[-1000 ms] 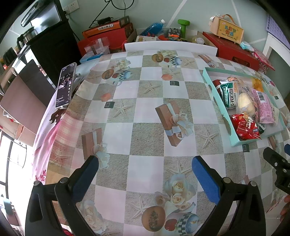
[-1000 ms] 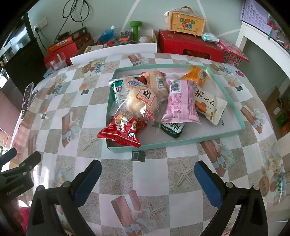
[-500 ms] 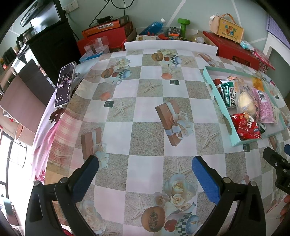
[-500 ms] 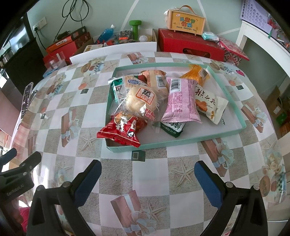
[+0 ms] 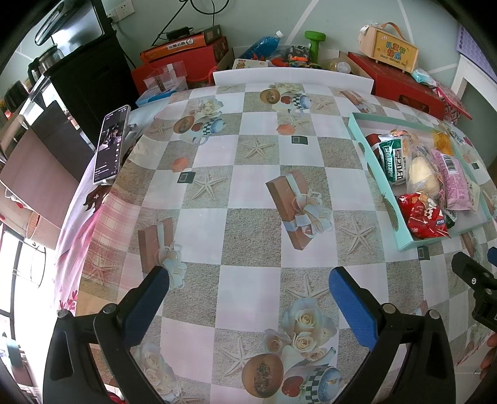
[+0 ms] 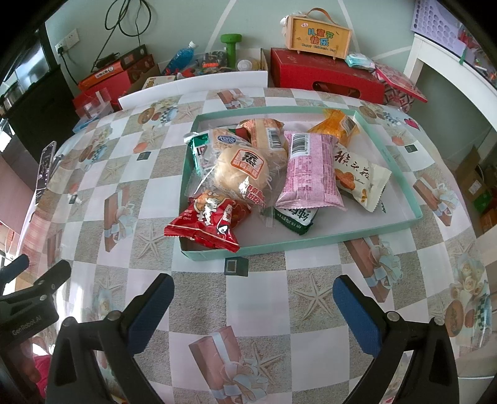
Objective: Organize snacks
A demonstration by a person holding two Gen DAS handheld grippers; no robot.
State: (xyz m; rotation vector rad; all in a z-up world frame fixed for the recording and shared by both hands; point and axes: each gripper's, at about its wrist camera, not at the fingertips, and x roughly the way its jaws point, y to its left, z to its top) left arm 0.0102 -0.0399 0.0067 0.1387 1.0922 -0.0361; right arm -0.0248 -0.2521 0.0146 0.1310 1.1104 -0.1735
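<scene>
Above the bench [image 6: 257, 298], both grippers hang with jaws wide and empty: left gripper [image 5: 247, 296], right gripper [image 6: 253, 300]. Snacks [image 6: 310, 174] lie piled in the tray [image 6: 310, 241]; a red pack [image 6: 208, 225] overhangs its near corner.

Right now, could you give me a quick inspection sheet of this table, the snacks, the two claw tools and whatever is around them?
Surface: round table under a checked tablecloth with starfish and gift-box prints.
Job's things: shallow teal cardboard tray holding a heap of packets; red crinkly snack packet overhangs its near left corner; pink barcode packet lies in the middle.
Clutter: smartphone at the table's left edge.
Grippers: left gripper and right gripper open, empty, above the cloth.
Cables: black wall cable.
Surroundings: red boxes, green dumbbell.
</scene>
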